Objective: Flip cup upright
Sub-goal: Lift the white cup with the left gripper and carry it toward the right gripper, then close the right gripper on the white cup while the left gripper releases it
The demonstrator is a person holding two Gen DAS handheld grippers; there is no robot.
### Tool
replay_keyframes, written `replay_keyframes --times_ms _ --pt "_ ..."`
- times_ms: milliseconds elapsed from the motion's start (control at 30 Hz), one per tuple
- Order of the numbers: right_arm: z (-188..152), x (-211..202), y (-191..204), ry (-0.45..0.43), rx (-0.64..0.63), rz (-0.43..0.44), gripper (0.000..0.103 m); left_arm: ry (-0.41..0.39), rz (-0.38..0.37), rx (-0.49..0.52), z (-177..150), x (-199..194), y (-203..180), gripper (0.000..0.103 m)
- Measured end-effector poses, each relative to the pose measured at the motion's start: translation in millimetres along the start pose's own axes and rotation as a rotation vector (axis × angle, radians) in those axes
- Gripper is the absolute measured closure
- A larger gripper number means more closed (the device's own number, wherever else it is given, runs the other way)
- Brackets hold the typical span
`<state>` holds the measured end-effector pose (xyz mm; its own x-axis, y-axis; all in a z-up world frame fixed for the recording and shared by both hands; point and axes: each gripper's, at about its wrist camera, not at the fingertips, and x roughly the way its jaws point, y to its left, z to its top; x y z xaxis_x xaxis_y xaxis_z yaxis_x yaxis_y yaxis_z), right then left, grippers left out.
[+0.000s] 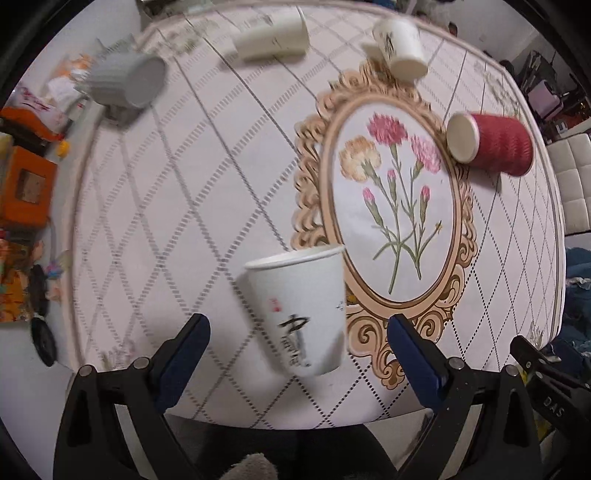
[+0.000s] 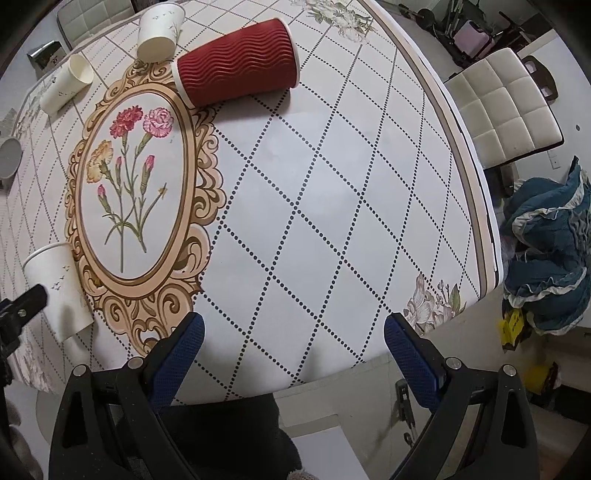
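Your left wrist camera looks down and forward from the table's (image 1: 155, 236) near edge, close over the white paper cup (image 1: 301, 310) standing by the flower medallion (image 1: 391, 206). Your right wrist camera faces the same way from further along that edge, toward the right edge. Both views share the medallion, the red ribbed cup (image 2: 238, 61) and that white cup.

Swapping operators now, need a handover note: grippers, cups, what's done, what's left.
Left gripper: open, straddling the near white paper cup without touching it; that cup stands upright by the table's near edge.
Right gripper: open, empty, over bare tablecloth.
Done: only that near cup is upright.
Left: red ribbed cup lies on its side beside the flower medallion; a white cup lies on its side; another white cup and the grey cup also look not upright.
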<state>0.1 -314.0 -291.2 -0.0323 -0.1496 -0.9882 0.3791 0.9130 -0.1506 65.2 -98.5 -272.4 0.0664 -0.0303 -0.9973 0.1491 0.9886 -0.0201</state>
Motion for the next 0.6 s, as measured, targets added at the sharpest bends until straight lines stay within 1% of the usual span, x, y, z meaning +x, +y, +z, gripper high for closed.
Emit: replay_keyframes --times_ms 133,167,233,333,400,500,600 --pt "-4.7 -5.2 3.6 -0.009 -0.006 0.040 0.004 -0.100 0.061 -0.028 -8.1 -40.3 24.5 0.005" --pt "-5.5 -7.6 7.9 -0.011 -0.014 0.053 0.004 -0.113 0.075 -0.034 -1.3 -36.6 33.2 0.005" --pt "-6.2 -12.0 15.8 -0.019 -0.031 0.074 0.004 -0.153 0.109 -0.062 -5.7 -53.2 52.9 0.005" --pt "-7.2 -22.0 34.2 -0.029 -0.058 0.108 0.004 -0.178 0.143 -0.106 -8.2 -58.7 82.5 0.005" --pt "-5.6 -32.3 52.7 -0.039 -0.088 0.128 0.004 -0.185 0.164 -0.123 -8.9 -57.0 98.3 0.005" --pt "-2.6 -44.4 87.3 -0.056 -0.147 0.132 0.004 -0.178 0.202 -0.133 -10.1 -49.3 127.5 0.005" --pt "2.6 -47.7 125.7 -0.051 -0.203 0.125 0.004 -0.129 0.211 -0.143 -9.3 -22.4 150.8 0.005"
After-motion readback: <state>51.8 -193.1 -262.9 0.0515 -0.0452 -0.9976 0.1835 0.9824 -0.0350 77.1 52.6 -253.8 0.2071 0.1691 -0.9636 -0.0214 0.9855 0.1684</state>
